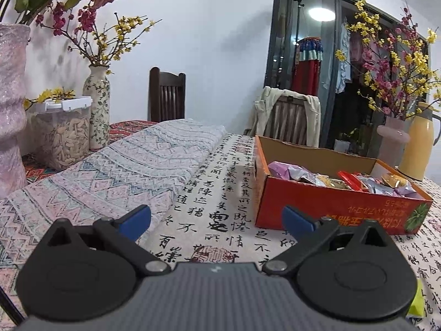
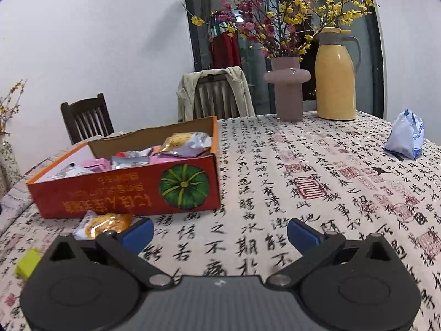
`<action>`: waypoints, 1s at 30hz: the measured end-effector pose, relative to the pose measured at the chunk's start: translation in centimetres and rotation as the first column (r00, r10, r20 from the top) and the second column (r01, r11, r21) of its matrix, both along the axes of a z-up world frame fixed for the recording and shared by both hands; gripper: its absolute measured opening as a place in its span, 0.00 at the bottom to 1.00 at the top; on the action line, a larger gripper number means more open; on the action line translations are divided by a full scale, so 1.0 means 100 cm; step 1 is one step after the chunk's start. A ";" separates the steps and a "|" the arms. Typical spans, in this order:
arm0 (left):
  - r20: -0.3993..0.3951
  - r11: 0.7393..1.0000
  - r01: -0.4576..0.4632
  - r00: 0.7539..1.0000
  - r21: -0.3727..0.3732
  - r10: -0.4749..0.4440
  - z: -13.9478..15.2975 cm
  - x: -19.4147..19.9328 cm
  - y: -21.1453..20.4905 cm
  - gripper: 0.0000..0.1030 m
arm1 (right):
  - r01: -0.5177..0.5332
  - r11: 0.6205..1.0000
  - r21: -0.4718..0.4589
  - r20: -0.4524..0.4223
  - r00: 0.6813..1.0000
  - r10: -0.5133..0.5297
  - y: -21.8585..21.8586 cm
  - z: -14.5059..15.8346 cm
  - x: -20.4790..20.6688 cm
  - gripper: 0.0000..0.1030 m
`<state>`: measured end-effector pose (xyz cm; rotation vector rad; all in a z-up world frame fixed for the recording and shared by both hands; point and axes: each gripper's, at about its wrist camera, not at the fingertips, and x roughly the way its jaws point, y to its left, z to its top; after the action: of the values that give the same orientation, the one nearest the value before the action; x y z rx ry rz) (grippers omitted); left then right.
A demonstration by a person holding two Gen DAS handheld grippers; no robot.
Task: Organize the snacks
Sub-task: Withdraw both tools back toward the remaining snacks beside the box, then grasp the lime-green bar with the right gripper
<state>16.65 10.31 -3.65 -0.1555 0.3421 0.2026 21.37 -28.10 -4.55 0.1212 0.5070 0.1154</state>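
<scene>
An open red cardboard box (image 1: 325, 207) (image 2: 115, 193) with a pumpkin picture stands on the calligraphy tablecloth, filled with several wrapped snacks (image 1: 341, 179) (image 2: 176, 146). My left gripper (image 1: 217, 218) hovers open and empty over the cloth, left of the box. My right gripper (image 2: 220, 231) is open and empty too, in front of the box's right corner. An orange snack packet (image 2: 107, 224) lies on the cloth just before the box, beside my right gripper's left finger. A yellow-green wrapped piece (image 2: 26, 263) (image 1: 416, 303) lies nearer. A blue-white snack bag (image 2: 406, 135) sits far right.
A folded patterned cloth (image 1: 124, 165) lies left of the box. A clear tub of seeds (image 1: 64, 135), a floral vase (image 1: 97, 107) and a large pink vase (image 1: 9, 104) stand at the left. A mauve vase (image 2: 288, 88) with blossoms and a yellow thermos (image 2: 335, 74) stand at the back. Chairs (image 2: 88, 117) line the far edge.
</scene>
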 end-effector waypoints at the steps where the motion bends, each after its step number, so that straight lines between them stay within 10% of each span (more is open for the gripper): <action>1: 0.001 1.000 0.009 1.000 0.001 -0.009 0.000 0.000 0.000 1.00 | -0.011 1.000 0.008 -0.004 1.000 0.011 0.002 0.001 -0.003 1.00; 14: 0.024 0.999 0.025 0.999 -0.028 -0.024 0.016 -0.040 0.002 1.00 | -0.187 0.982 0.013 -0.008 0.982 0.187 0.044 0.016 -0.034 1.00; 30: -0.058 0.996 0.030 0.998 -0.080 -0.035 0.004 -0.087 0.007 1.00 | -0.501 0.861 -0.087 -0.151 0.861 0.486 0.136 0.005 -0.022 1.00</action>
<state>7.91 11.01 -3.23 -0.2223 0.4118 0.1616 19.14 -14.51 -4.03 -0.1298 0.6613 0.5850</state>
